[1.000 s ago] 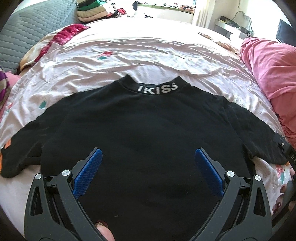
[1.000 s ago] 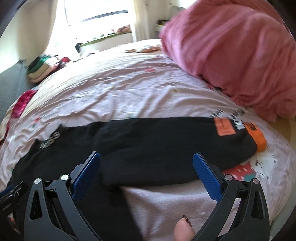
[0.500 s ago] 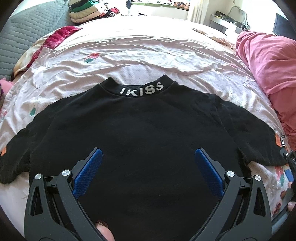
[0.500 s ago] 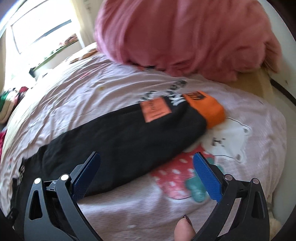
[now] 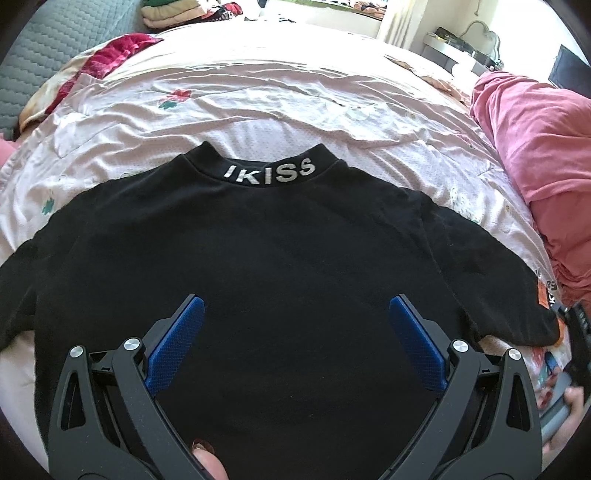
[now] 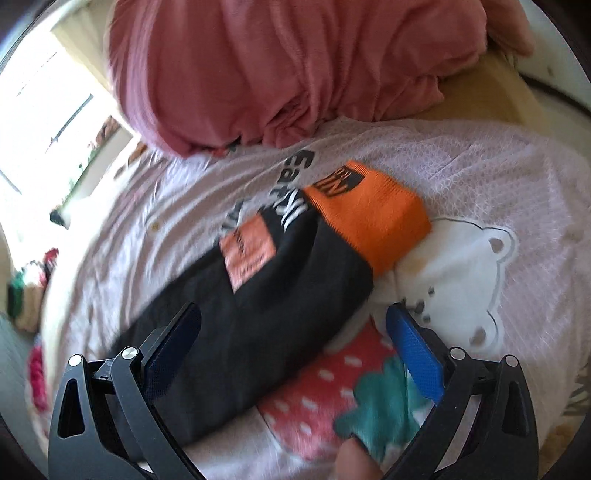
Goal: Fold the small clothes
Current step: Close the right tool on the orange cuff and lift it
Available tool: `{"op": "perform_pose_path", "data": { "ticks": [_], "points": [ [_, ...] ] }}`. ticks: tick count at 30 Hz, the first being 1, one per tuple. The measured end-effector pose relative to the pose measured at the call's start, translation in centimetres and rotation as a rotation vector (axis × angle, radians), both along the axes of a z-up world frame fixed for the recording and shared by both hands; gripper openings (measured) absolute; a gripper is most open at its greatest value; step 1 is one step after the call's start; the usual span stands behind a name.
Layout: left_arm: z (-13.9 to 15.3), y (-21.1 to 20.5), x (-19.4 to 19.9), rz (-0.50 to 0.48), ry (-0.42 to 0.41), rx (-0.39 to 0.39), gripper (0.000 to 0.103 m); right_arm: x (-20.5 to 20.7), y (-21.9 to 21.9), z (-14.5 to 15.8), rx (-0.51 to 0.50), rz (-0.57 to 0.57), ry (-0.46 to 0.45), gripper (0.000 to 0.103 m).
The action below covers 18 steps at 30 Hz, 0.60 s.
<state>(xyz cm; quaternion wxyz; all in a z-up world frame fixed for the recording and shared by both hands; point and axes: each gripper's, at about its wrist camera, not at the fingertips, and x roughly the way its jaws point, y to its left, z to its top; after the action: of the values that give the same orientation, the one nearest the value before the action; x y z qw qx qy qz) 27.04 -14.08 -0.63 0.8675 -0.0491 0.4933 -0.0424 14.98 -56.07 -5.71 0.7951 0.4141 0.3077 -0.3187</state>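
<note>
A small black sweater (image 5: 266, 258) lies flat on the bed, its collar lettered "IKISS" (image 5: 269, 173) pointing away from me. My left gripper (image 5: 295, 332) hovers open over the sweater's body, with nothing between its blue pads. In the right wrist view the sweater's right sleeve (image 6: 258, 314) stretches out, ending in an orange cuff (image 6: 373, 214) with an orange patch (image 6: 247, 254) beside it. My right gripper (image 6: 291, 343) is open above that sleeve, a little short of the cuff. The right gripper's body also shows at the left wrist view's right edge (image 5: 576, 354).
The bed carries a pale pink sheet (image 5: 258, 96) with a strawberry print (image 6: 325, 391) and a white bear print (image 6: 461, 280). A pink duvet heap (image 6: 295, 66) rises just beyond the cuff. Folded clothes (image 5: 177, 11) are stacked at the far side.
My right gripper has swung right along the sleeve and closer, so the orange cuff now sits near the view's middle. The left gripper drifted slightly; the sweater has stayed put.
</note>
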Motion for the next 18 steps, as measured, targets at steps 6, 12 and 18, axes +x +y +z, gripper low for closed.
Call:
{"op": "perform_pose_path", "data": {
  "ticks": [6,12,18],
  "points": [
    [0.4,1.8,-0.3,0.012,0.003,0.009,0.094,0.7,-1.5,-0.4,0.014,-0.035,-0.077,0.054],
    [1.3,4.4,-0.4,0.043,-0.004,-0.010,0.094,0.8,-0.9,0.6,0.057,0.056,-0.222,0.015],
    [1.8,5.7,-0.8,0.058,-0.012,-0.029,0.094,2.5,3.1,4.3,-0.044,0.258,-0.339,0.014]
  ]
}}
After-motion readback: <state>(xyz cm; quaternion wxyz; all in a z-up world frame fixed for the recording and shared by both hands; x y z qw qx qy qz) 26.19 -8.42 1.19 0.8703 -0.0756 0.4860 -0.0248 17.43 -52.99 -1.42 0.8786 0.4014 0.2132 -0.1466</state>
